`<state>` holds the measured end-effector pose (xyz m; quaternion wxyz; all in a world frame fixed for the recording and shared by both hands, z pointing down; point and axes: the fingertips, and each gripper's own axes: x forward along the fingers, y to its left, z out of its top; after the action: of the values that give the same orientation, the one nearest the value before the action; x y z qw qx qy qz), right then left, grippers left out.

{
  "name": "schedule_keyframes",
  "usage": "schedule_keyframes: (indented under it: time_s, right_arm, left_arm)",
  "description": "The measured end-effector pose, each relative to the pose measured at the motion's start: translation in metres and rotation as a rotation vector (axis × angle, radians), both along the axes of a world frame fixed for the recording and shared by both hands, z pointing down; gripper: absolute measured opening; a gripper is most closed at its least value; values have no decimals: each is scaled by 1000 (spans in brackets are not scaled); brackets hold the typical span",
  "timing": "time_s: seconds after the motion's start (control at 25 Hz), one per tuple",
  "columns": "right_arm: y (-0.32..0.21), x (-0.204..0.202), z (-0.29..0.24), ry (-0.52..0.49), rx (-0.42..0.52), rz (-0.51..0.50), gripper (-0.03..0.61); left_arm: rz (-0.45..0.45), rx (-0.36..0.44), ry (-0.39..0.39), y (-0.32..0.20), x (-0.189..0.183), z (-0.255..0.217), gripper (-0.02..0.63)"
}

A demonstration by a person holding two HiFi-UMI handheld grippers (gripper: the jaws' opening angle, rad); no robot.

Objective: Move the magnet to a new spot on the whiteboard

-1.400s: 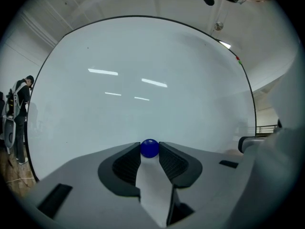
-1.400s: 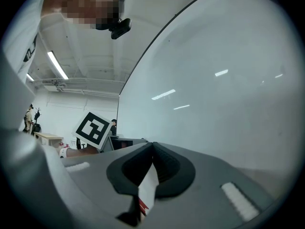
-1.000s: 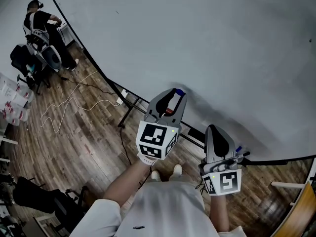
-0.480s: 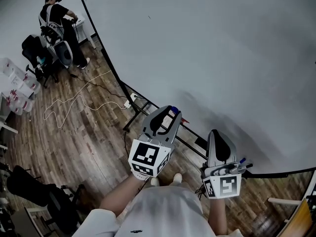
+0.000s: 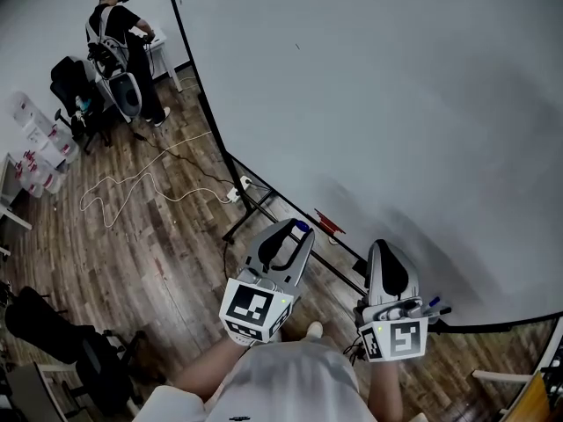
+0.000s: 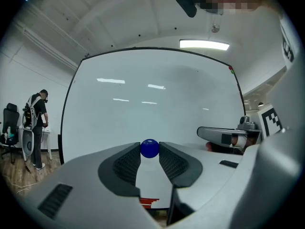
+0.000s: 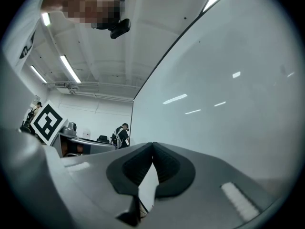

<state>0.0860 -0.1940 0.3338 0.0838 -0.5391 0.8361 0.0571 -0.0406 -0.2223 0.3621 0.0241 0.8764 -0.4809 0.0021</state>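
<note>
While 1 magnet (image 6: 149,148) is pinched by the left gripper (image 6: 149,150), it is shown lower than earlier. The right gripper (image 7: 152,147) is pressed together, empty.

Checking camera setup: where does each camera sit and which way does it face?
Head view: on head, looking down at whiteboard and floor; left claw, right claw, forearms show.
Left gripper view: on left claw, facing whiteboard; jaws grip blue magnet.
Right gripper view: on right claw, along whiteboard; jaws shut, empty.
Shared: whiteboard, bystander.
</note>
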Motion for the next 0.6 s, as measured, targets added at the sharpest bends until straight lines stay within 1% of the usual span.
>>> schedule_keyframes:
  time_s: [0.32,0.6]
  right_arm:
    - [-1,-9,-3,-4,-7,-10,9]
    - [-1,-5,-8,18,0,8,9]
  left_arm:
    - [15,-9,7,7,-3,3,123]
    - [52,24,10,1,9,-15,123]
